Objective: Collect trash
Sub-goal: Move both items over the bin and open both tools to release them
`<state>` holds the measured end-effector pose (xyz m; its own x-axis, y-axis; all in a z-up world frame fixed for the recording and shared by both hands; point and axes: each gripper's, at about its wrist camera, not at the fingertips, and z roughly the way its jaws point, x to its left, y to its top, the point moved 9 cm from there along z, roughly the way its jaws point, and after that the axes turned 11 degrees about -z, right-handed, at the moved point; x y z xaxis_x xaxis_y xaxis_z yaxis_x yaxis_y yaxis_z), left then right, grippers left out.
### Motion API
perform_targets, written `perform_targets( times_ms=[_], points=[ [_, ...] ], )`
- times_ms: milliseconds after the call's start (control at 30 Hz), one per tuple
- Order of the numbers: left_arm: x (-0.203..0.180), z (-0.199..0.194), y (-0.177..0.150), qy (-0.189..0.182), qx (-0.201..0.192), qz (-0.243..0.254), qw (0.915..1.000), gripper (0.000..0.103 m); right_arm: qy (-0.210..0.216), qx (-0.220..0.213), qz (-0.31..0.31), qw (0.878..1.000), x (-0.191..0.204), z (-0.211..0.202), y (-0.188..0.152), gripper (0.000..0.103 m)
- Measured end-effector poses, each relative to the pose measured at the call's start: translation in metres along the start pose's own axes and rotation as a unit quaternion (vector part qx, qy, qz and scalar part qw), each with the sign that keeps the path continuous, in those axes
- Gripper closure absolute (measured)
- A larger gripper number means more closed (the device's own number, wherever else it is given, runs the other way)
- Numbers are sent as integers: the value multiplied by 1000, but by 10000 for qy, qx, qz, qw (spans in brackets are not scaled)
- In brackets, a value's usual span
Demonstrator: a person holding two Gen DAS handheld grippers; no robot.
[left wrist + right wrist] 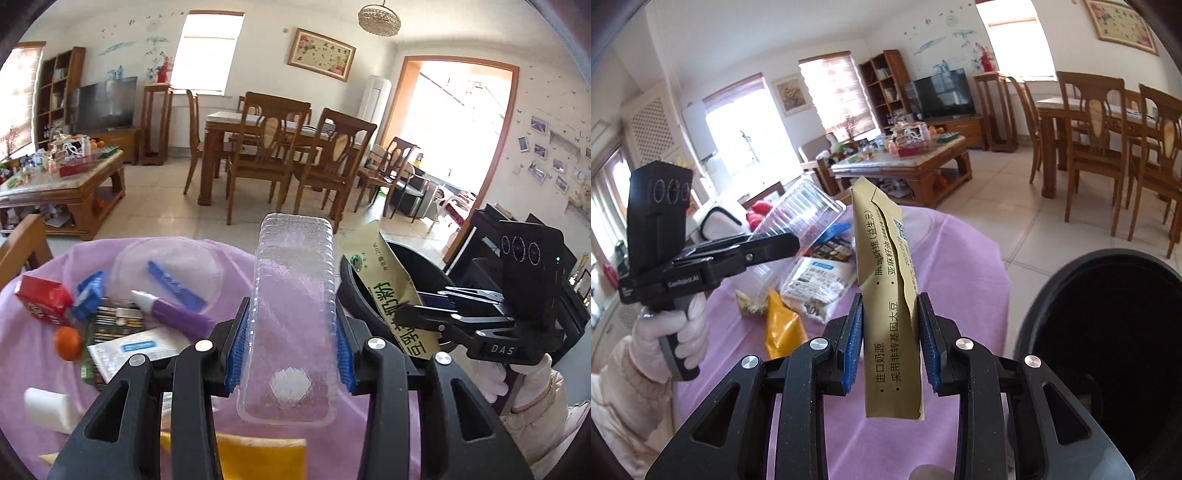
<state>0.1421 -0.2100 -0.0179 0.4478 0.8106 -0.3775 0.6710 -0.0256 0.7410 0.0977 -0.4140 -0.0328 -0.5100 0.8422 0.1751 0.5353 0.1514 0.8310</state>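
Both wrist views look forward, close above the bench (229, 266); each catches the other gripper (436, 317) and the bin (1108, 332).

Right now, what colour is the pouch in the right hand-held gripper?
Gold pouch with dark Chinese text, pinched by the right hand-held gripper. Clearest in the right wrist view.

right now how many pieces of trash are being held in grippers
2. A clear plastic tray is clamped in the left gripper, and a gold packet in the right gripper beside the black bin.
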Motion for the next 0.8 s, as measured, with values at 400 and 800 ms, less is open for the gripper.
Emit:
perform_targets(
  times_ms=[400,800],
  points=[
    [-118,121,-35,-1008,861,-358,9905,63,-1268,-217,1109,9855,-140,-95,-83,74],
    [-145,178,-66,-686,1251,-260,9894,62,-1585,-176,1454,9764,-176,-87,-123,74]
  ],
)
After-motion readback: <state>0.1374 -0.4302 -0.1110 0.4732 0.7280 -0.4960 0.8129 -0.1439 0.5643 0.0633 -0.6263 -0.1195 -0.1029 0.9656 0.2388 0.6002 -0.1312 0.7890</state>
